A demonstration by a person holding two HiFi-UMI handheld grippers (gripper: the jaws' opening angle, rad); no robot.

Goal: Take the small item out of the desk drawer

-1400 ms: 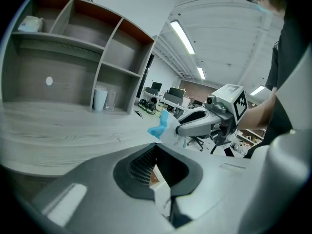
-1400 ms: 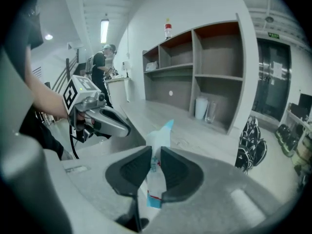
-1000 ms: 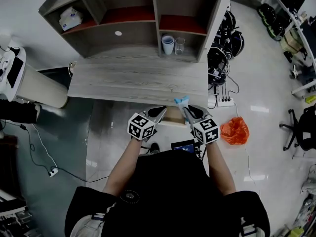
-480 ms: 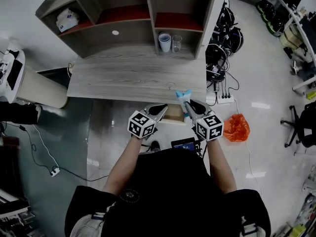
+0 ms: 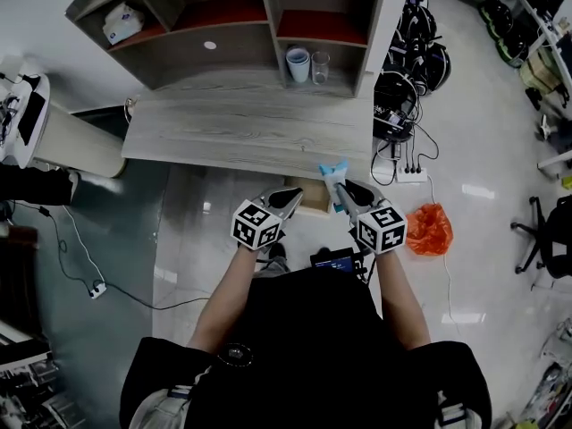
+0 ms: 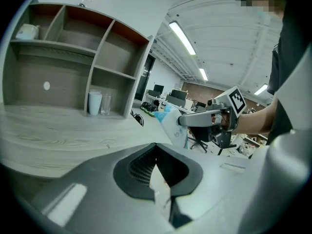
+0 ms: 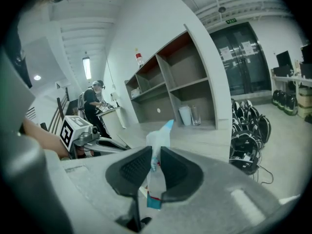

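One small packet (image 7: 157, 141), white with a light-blue top corner and a red-and-blue lower edge, is seen clamped upright between the pads of the right hand-held gripper (image 7: 155, 162). The jaws are drawn in to a narrow setting and closed on the packet's middle. Its top stands above the pads and its lower edge hangs below them. In the head view the packet is placed just right of the frame's centre, over the near edge of the surface (image 5: 241, 137). It is above the drawer (image 5: 313, 206), which is shown as a tan box pulled out beneath that edge. No contact between packet and drawer can be made out.

The lifting-out is therefore judged to be done: the item is gripped and raised clear of the drawer. What is left, as far as can be judged, is for the packet to be set down somewhere, probably on the surface. The drawer may also need to be pushed shut. No resting place is named in the task.

The left hand-held gripper (image 5: 291, 197) is held just left of the drawer, with its tips near the drawer's left side; contact cannot be confirmed. Its jaws are set a narrow way apart, and only a pale sliver is shown in the gap. Nothing is recognised as being held there.

Further up the frame, a shelf unit (image 5: 223, 25) is stood at the back of the surface, with a cup (image 5: 301, 63) and a glass (image 5: 323, 65) kept in one compartment.
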